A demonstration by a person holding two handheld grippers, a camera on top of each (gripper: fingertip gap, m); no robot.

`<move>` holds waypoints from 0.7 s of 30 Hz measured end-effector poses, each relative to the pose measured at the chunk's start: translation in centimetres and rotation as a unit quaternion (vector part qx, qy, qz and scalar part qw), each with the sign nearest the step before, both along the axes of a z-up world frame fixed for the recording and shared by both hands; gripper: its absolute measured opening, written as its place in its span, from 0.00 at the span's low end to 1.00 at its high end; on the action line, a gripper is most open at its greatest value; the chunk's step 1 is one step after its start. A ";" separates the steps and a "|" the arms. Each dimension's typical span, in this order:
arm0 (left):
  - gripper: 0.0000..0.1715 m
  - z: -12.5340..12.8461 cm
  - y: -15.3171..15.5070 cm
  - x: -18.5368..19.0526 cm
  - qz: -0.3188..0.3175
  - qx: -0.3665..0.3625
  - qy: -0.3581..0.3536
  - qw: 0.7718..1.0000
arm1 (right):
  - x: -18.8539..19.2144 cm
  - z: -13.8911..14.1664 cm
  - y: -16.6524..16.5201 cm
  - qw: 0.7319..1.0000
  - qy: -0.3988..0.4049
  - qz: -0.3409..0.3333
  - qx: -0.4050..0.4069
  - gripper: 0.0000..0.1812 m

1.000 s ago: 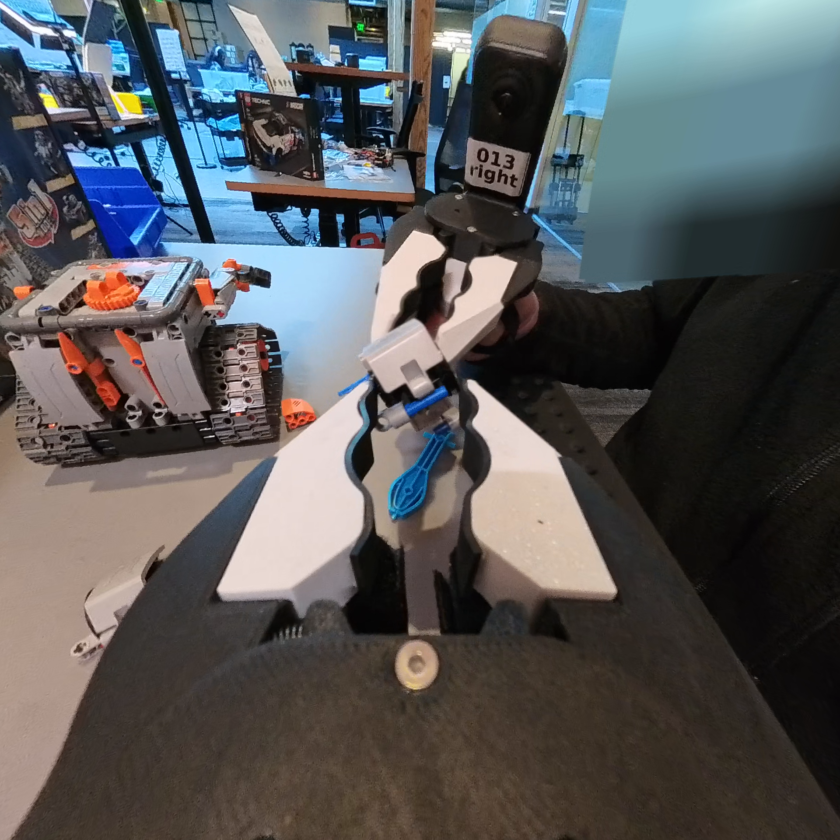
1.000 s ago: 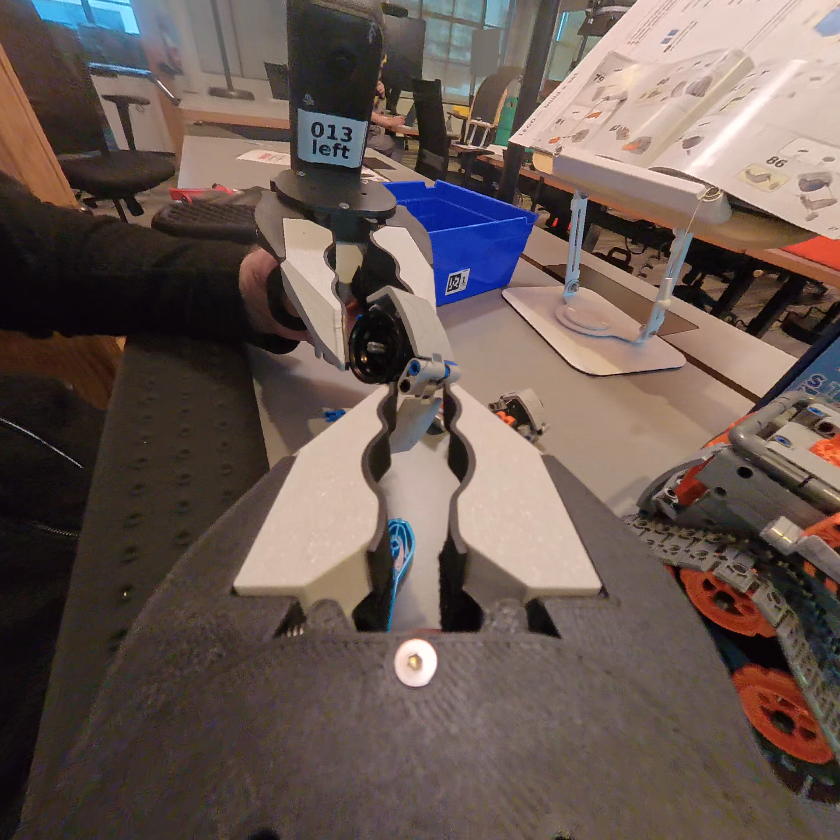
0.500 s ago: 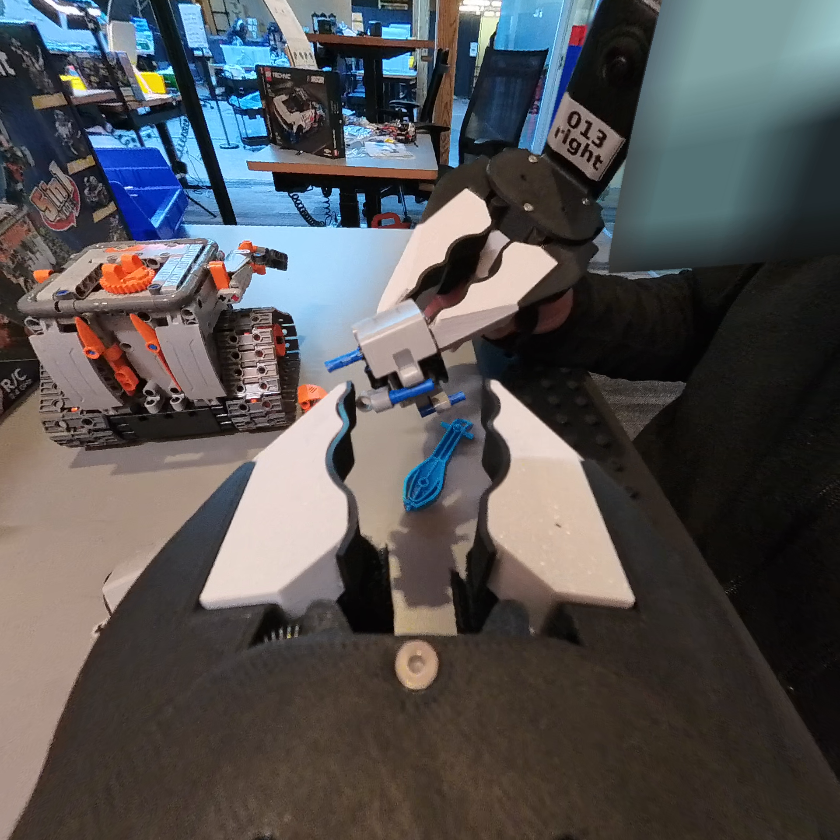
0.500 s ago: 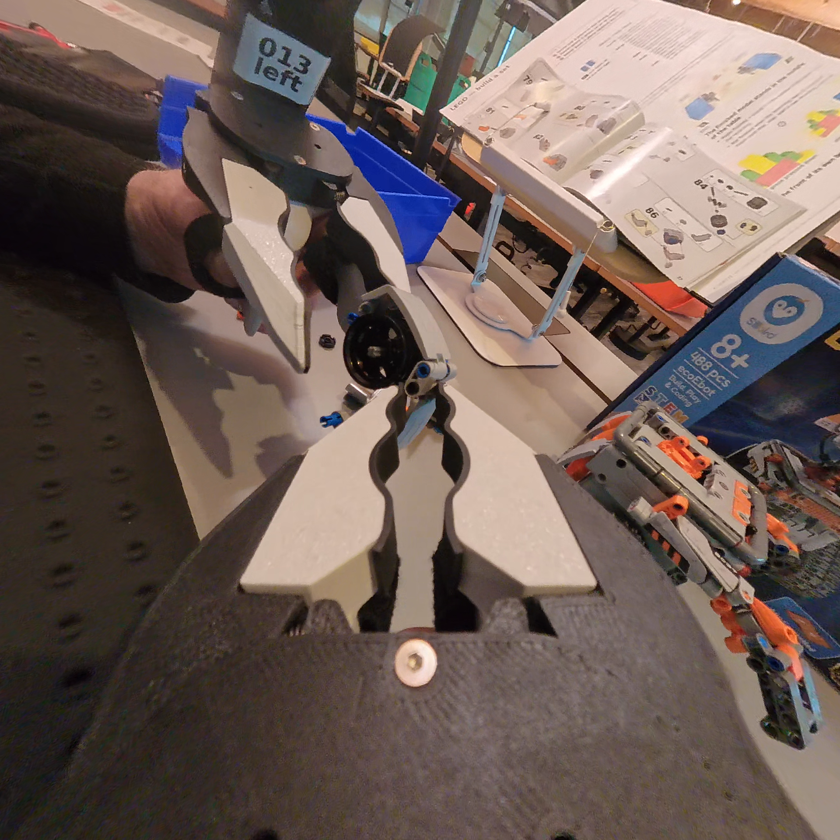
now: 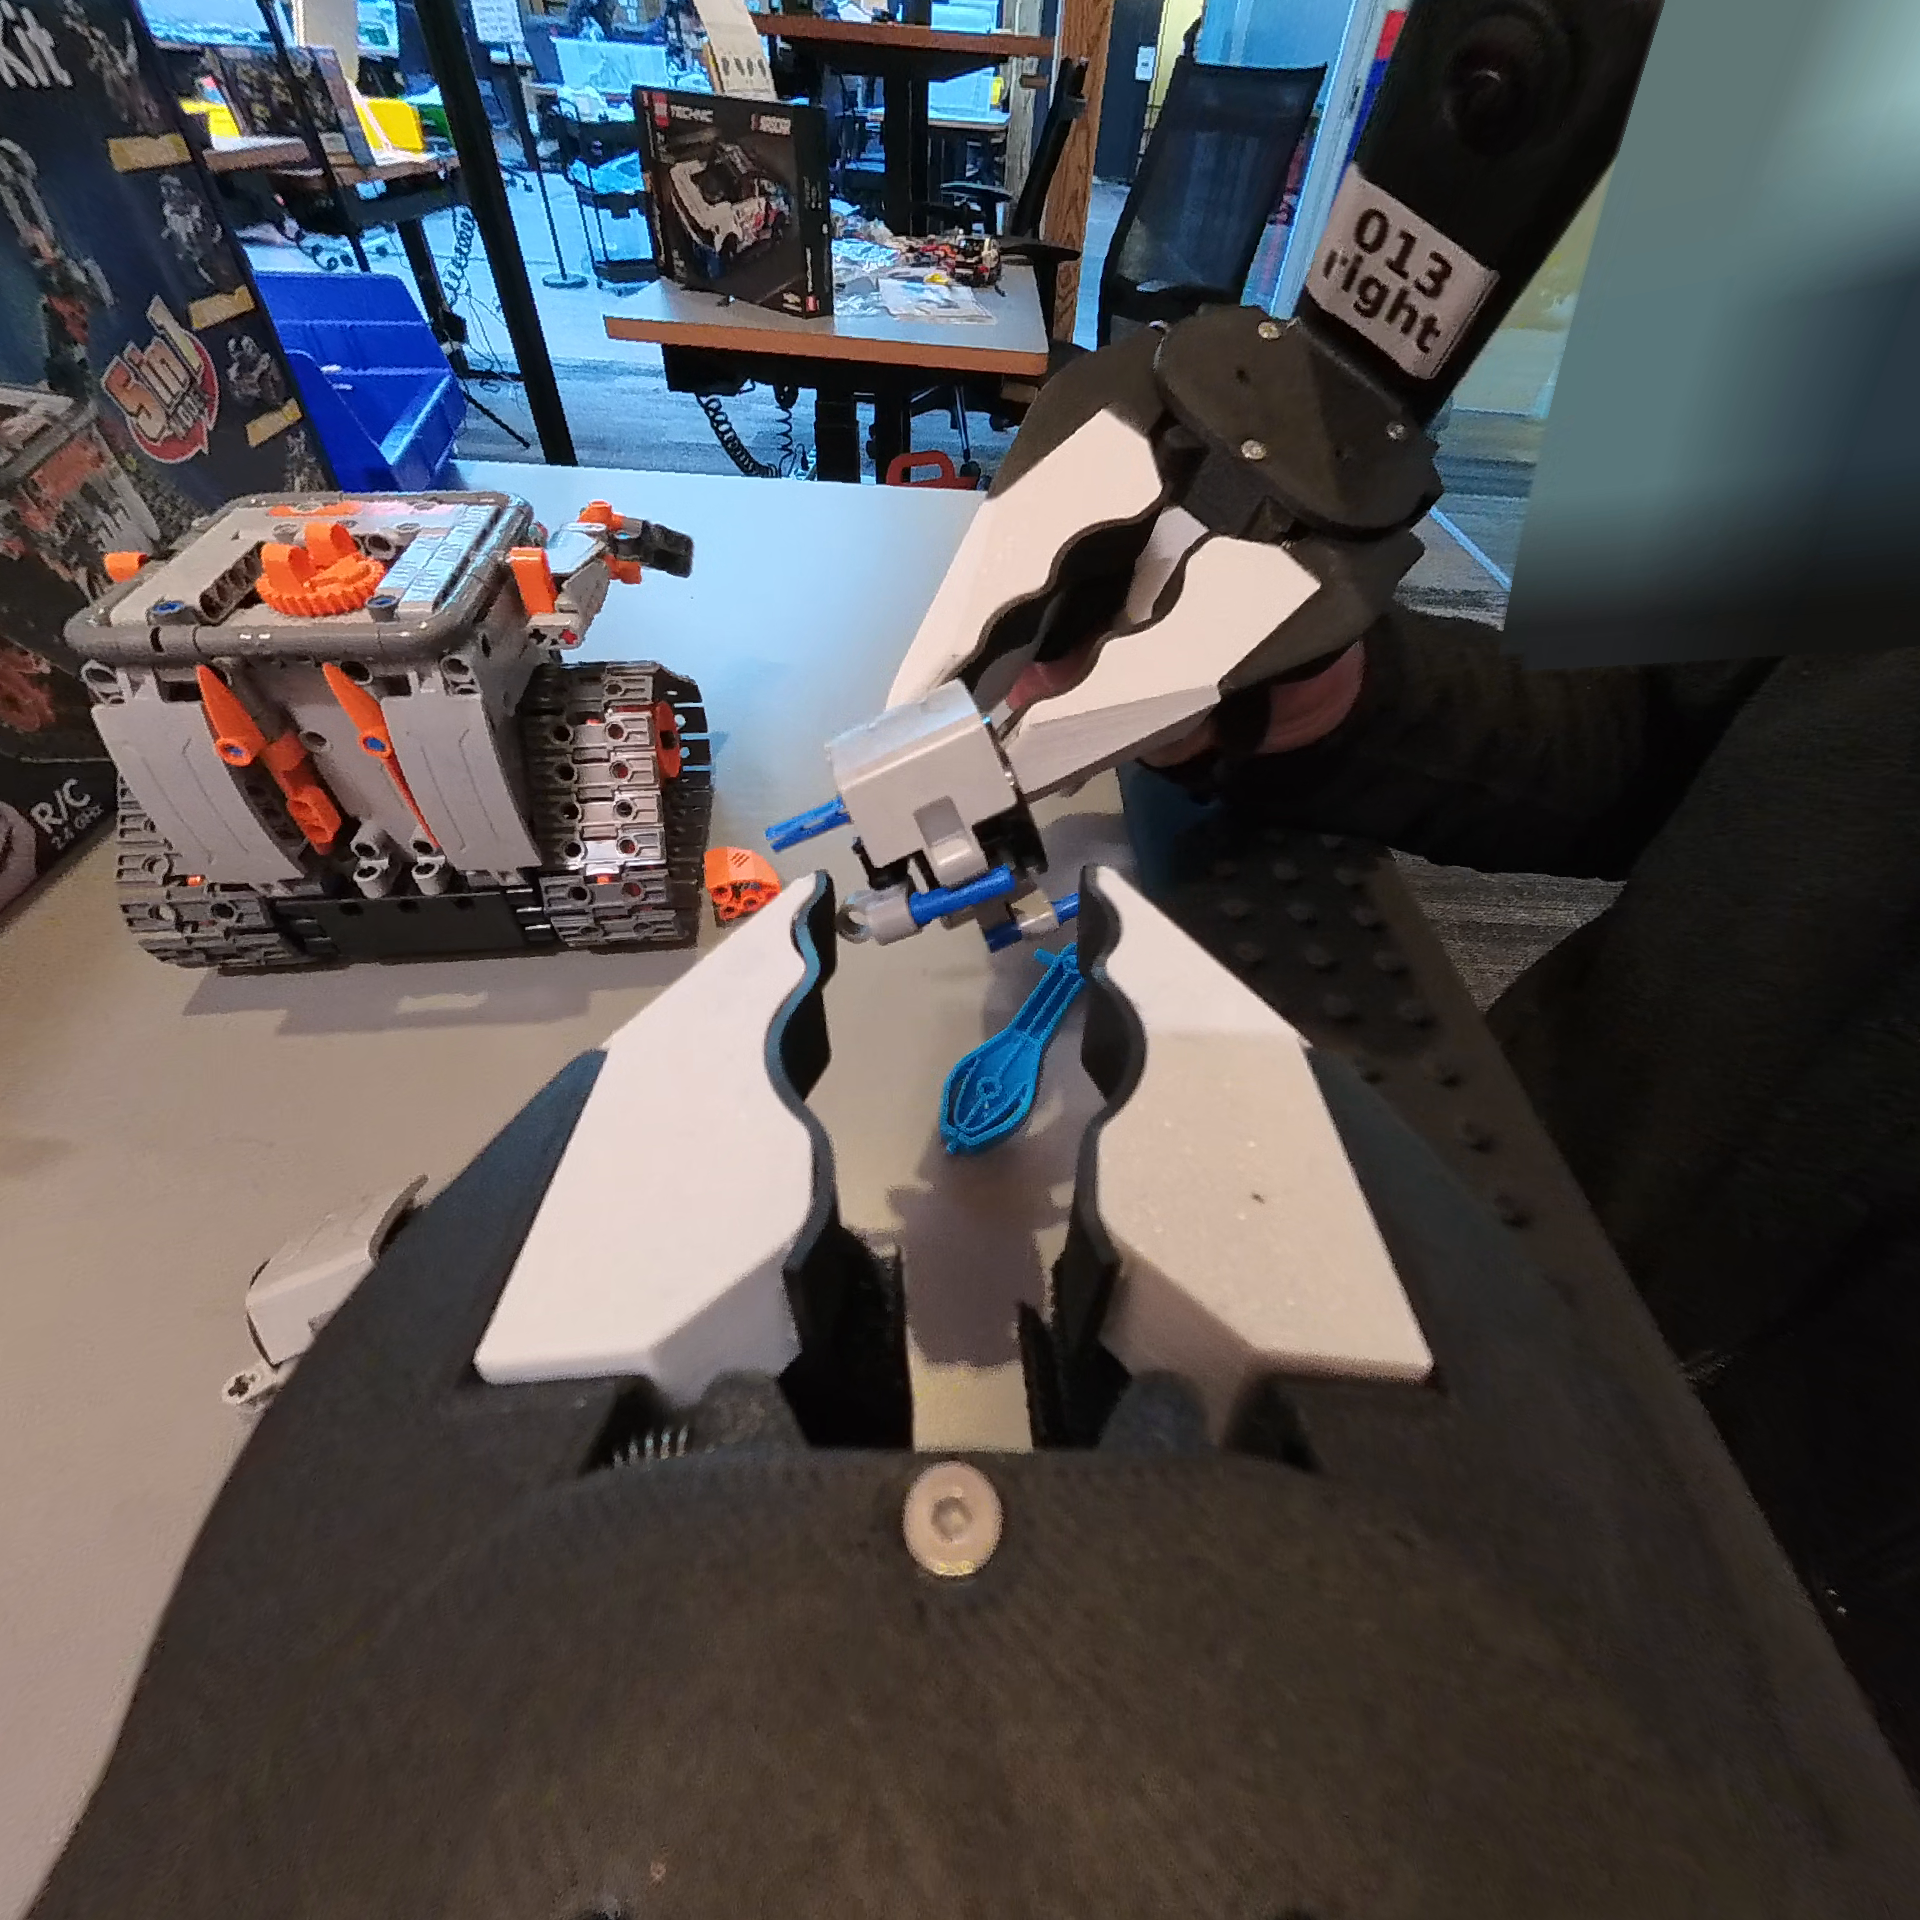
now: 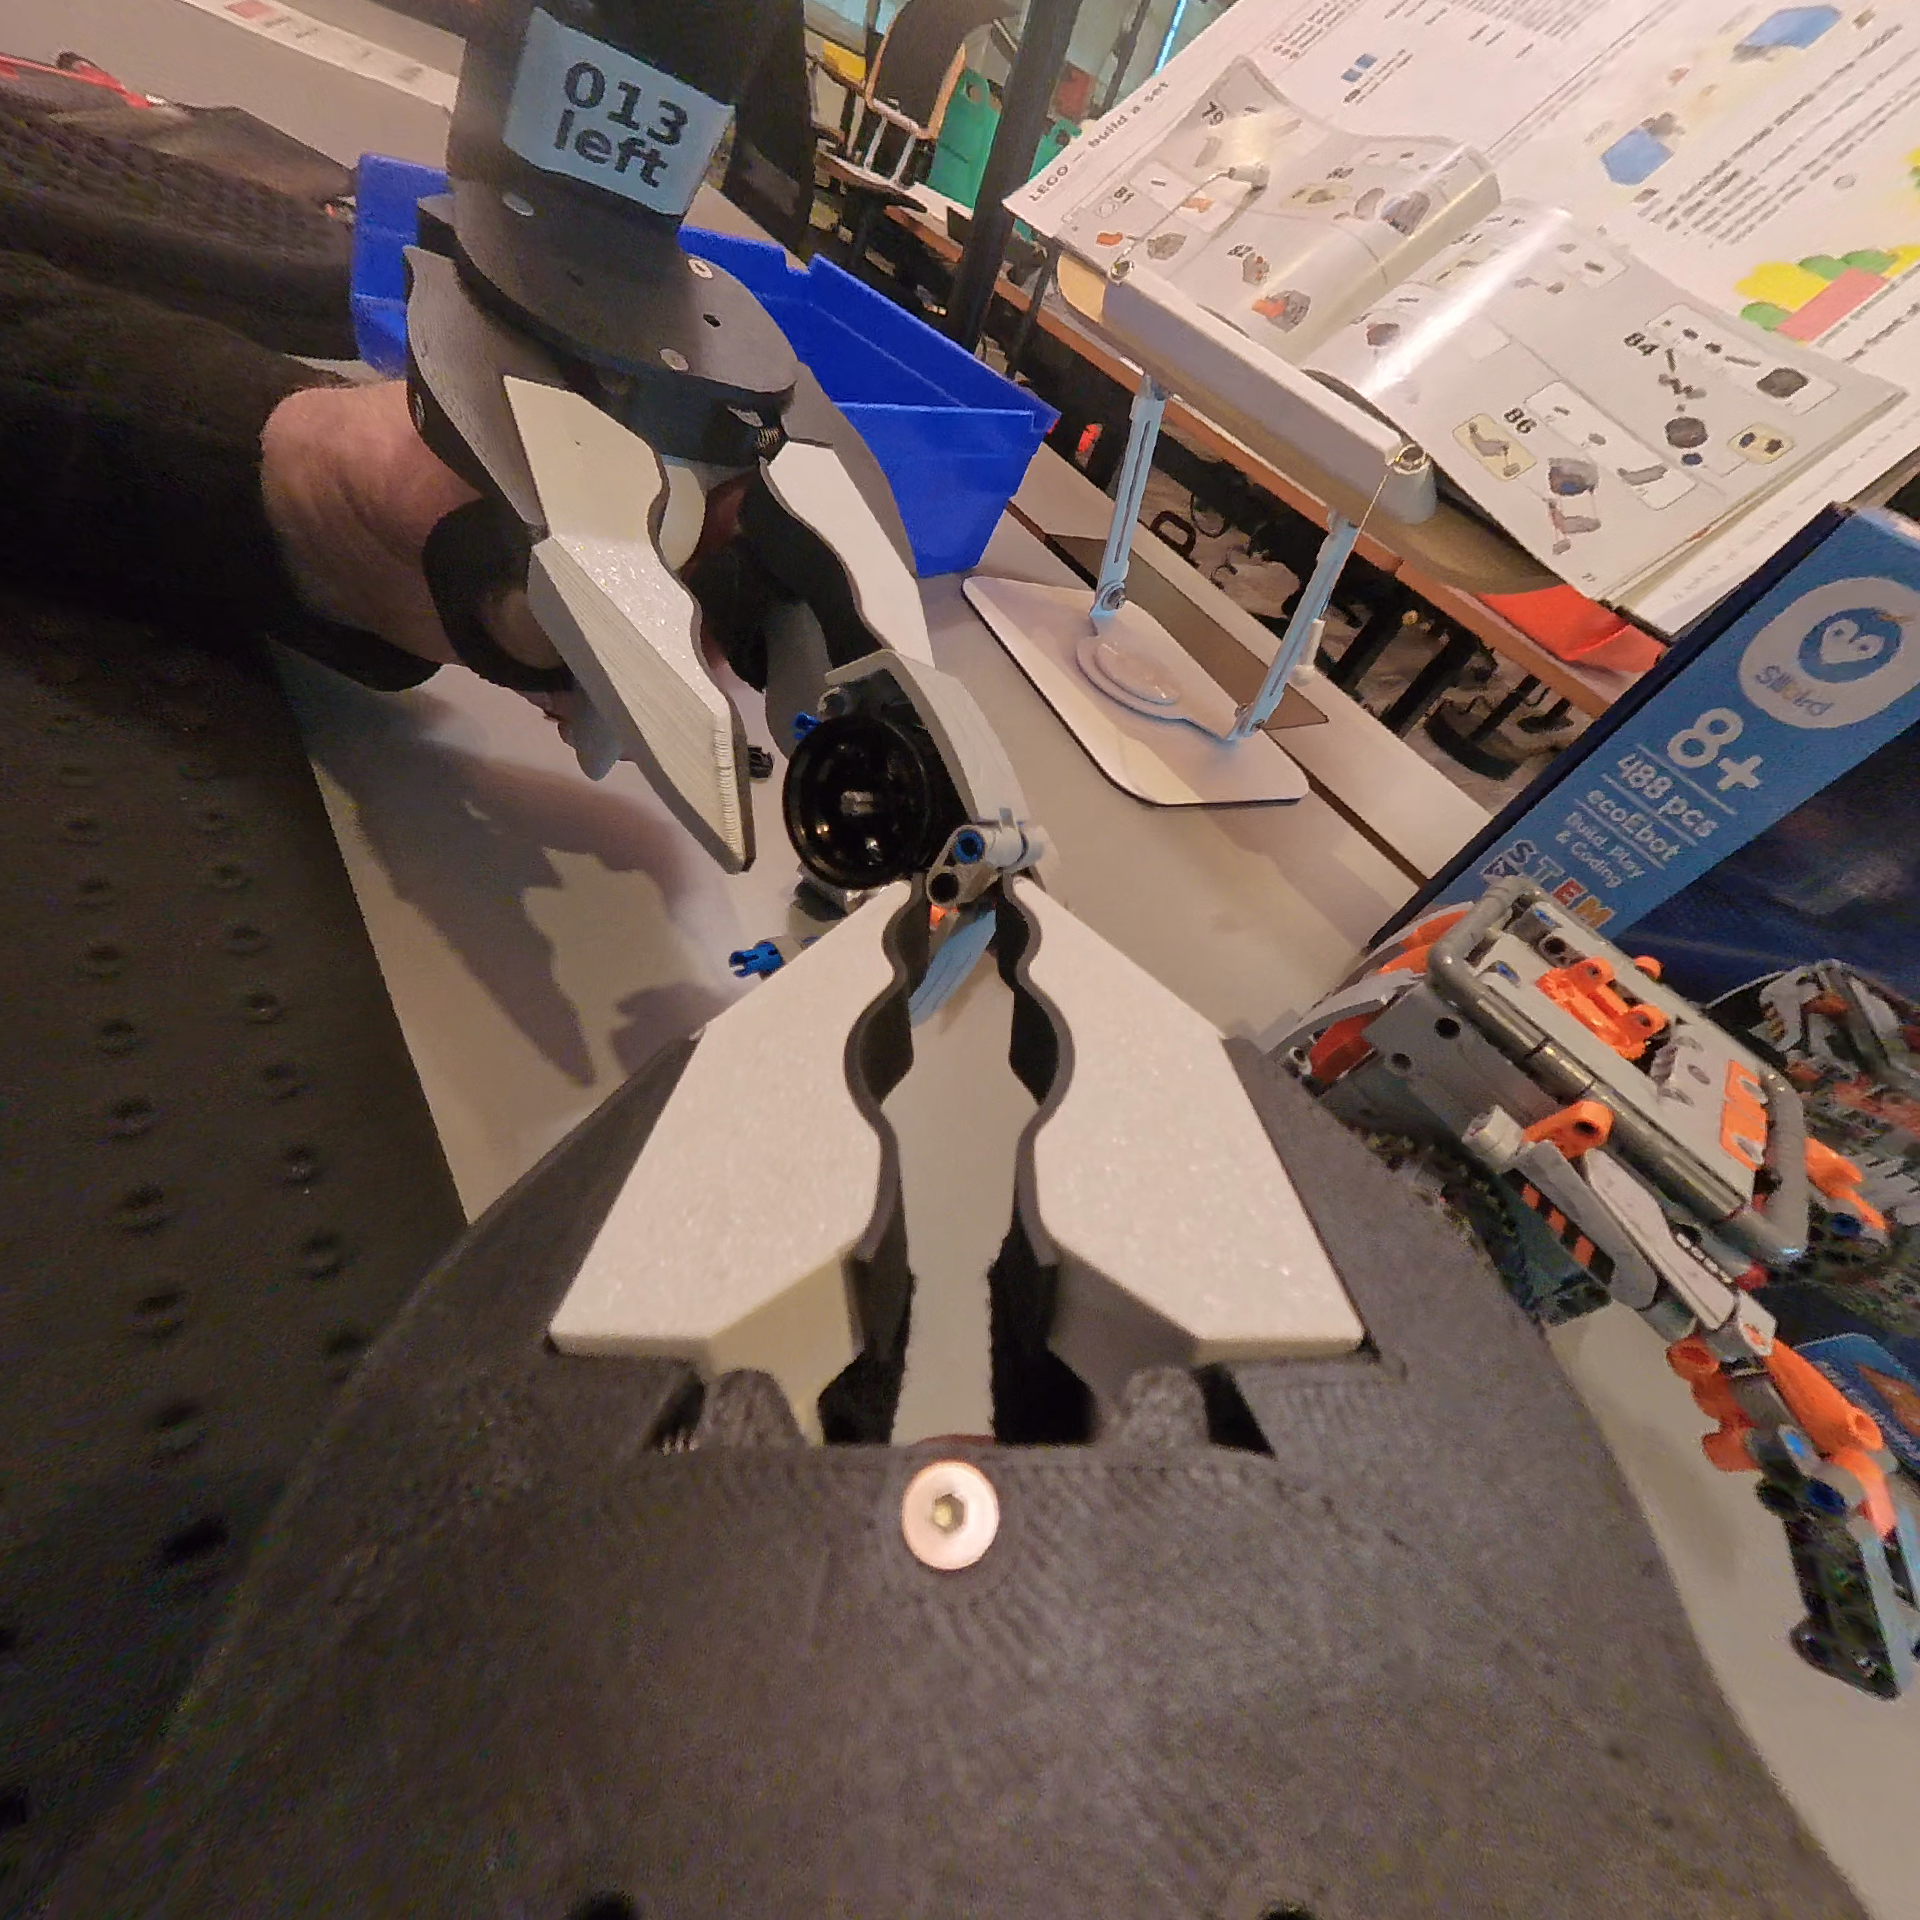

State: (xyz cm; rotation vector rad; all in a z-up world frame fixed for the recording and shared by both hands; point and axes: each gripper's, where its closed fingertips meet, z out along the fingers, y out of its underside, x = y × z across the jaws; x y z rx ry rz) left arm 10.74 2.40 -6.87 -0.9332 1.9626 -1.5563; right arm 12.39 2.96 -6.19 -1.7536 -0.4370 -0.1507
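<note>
My right gripper [image 6: 961,902] is shut on a small grey brick sub-assembly [image 6: 935,769] with a black round part and blue pins, held above the table. In the left wrist view the right gripper [image 5: 971,732] holds that sub-assembly [image 5: 925,800] just beyond my left gripper's tips. My left gripper [image 5: 958,909] is open and empty, its tips on either side of the sub-assembly's lower blue pins without gripping them. One of its fingers [image 6: 639,655] shows beside the black round part. A blue paddle-shaped tool [image 5: 992,1081] lies on the table between the left fingers.
A grey and orange tracked model [image 5: 384,748] stands at the left, also in the right wrist view [image 6: 1590,1143]. An orange piece [image 5: 740,883], a grey panel [image 5: 312,1278], a blue pin [image 6: 758,958], a blue bin [image 6: 883,384], a booklet on a stand [image 6: 1455,260] and a box [image 6: 1766,748] surround it.
My left gripper has opened and let go of the sub-assembly. My right gripper has tilted and swung toward the tracked model, keeping the sub-assembly.
</note>
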 end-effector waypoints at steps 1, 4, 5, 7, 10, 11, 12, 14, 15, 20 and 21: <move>0.25 -0.1 0.1 0.1 0.002 -0.002 0.003 1.000 | 0.1 -0.1 0.0 1.000 0.008 0.001 -0.004 0.05; 0.24 -0.3 0.2 0.2 0.007 -0.003 0.009 1.000 | 0.2 -0.3 0.1 1.000 0.018 0.000 -0.011 0.05; 0.24 -0.2 0.3 0.3 0.010 -0.004 0.007 1.000 | 0.3 -0.4 0.1 1.000 0.014 -0.002 -0.011 0.05; 0.26 0.2 0.3 0.3 0.009 -0.011 0.000 1.000 | 0.3 -0.4 0.1 1.000 0.002 -0.007 -0.011 0.05; 0.27 0.6 0.6 0.3 0.015 -0.013 -0.005 1.000 | 0.2 -0.4 0.1 1.000 -0.020 -0.009 -0.008 0.05; 0.27 0.8 0.7 0.3 0.014 -0.016 -0.007 1.000 | 0.1 -0.4 0.1 1.000 -0.027 -0.009 -0.008 0.05; 0.26 0.9 0.8 0.2 0.014 -0.020 -0.008 1.000 | 0.0 -0.4 0.1 0.999 -0.033 -0.007 -0.007 0.05; 0.23 1.1 0.7 0.1 0.008 -0.026 -0.009 1.000 | -0.1 -0.4 0.0 0.999 -0.048 -0.005 -0.004 0.05; 0.20 1.1 0.6 -0.1 0.002 -0.027 -0.006 1.000 | -0.1 -0.4 0.0 0.998 -0.058 -0.008 -0.005 0.05; 0.14 1.4 0.7 -0.2 0.003 -0.020 -0.019 1.000 | 0.0 -0.5 0.0 0.997 -0.073 -0.014 -0.005 0.05; 0.14 1.4 0.7 -0.2 0.006 -0.010 -0.025 1.000 | 0.1 -0.5 0.0 0.997 -0.074 -0.016 -0.005 0.05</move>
